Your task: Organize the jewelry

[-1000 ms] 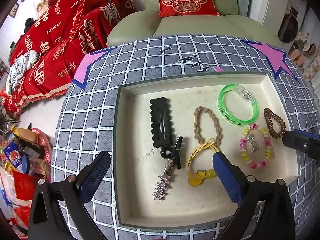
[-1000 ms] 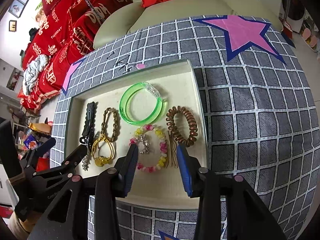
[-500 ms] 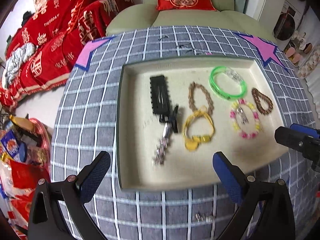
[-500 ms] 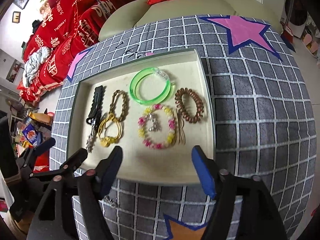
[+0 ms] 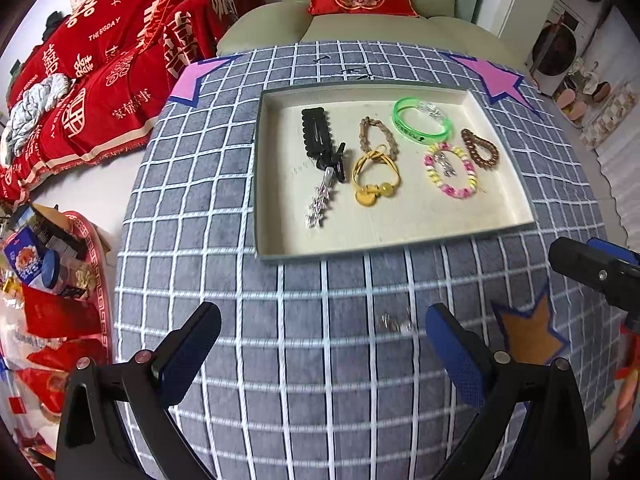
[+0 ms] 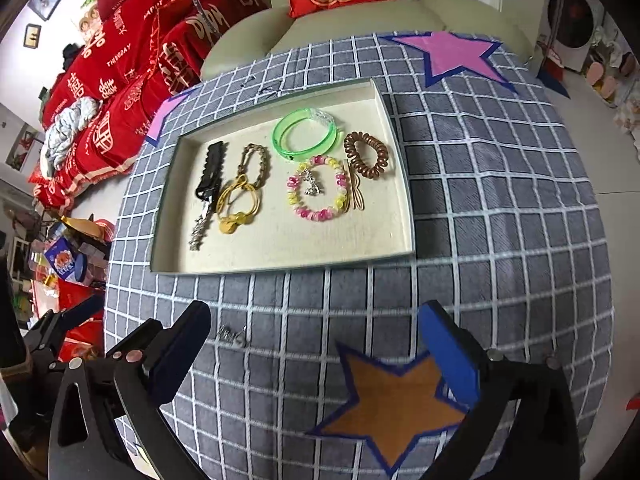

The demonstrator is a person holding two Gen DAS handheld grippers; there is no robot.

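Note:
A shallow cream tray (image 5: pixel 272 184) (image 6: pixel 400 200) on the grey checked tablecloth holds a black hair clip (image 5: pixel 316 132), a silver clip (image 5: pixel 320 204), a braided brown bracelet (image 5: pixel 376 136), a yellow hair tie (image 5: pixel 376 180), a green bangle (image 5: pixel 422 122), a pink and yellow bead bracelet (image 5: pixel 450 172) and a brown coil hair tie (image 5: pixel 480 148). A small silver piece (image 5: pixel 394 322) (image 6: pixel 232 334) lies on the cloth in front of the tray. My left gripper (image 5: pixel 320 344) is open and empty above the cloth. My right gripper (image 6: pixel 316 344) is open and empty too.
An orange star patch (image 6: pixel 396 408) lies on the cloth near the right gripper. Pink star patches (image 6: pixel 456 56) mark the far corners. A green sofa (image 5: pixel 360 28) with a red cushion stands behind. Red bedding and boxes (image 5: pixel 40 264) lie to the left.
Both grippers have pulled back from the tray toward the near side of the table. The right gripper's jaws have opened wider. The small silver piece on the cloth has come into view.

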